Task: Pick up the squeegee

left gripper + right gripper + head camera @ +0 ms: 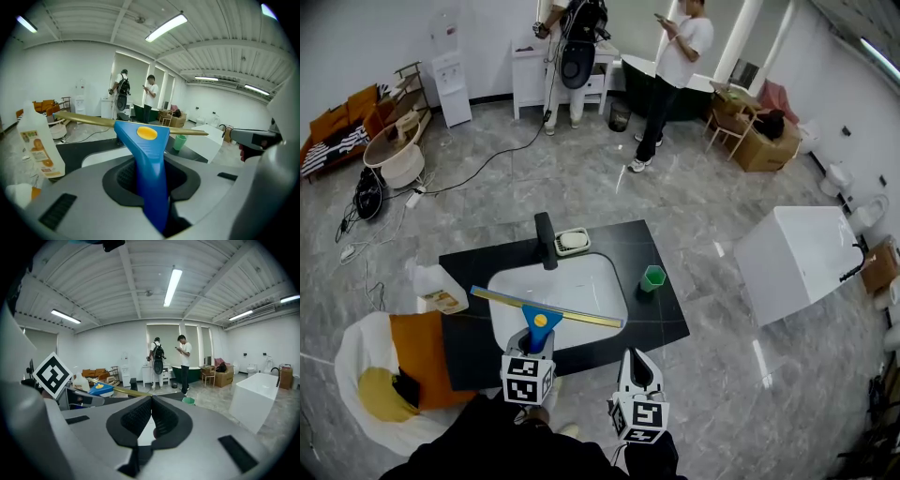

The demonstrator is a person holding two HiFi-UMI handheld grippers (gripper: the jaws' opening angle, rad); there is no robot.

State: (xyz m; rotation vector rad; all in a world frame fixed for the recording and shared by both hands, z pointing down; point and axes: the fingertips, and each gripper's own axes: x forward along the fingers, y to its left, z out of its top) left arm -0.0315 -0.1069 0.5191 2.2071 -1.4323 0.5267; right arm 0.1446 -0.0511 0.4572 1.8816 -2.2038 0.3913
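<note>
The squeegee [549, 308] has a blue handle with a yellow spot and a long brass-coloured blade. It hangs lifted over the front of the white basin [581, 281]. My left gripper [534, 343] is shut on the blue handle. In the left gripper view the squeegee handle [149, 159] rises from between the dark pads [123, 176], with the blade lying crosswise beyond them. My right gripper [636, 362] is just to the right of the left one, shut with nothing in it. In the right gripper view its pads [140, 416] meet, and the squeegee [101, 389] shows at the left.
The basin sits in a black counter [661, 319] with a black faucet [546, 240], a soap dish [573, 241] and a green cup [652, 277]. A plastic bottle [437, 287] stands at the left edge. A white box [797, 258] is at right. Two people [675, 56] stand far behind.
</note>
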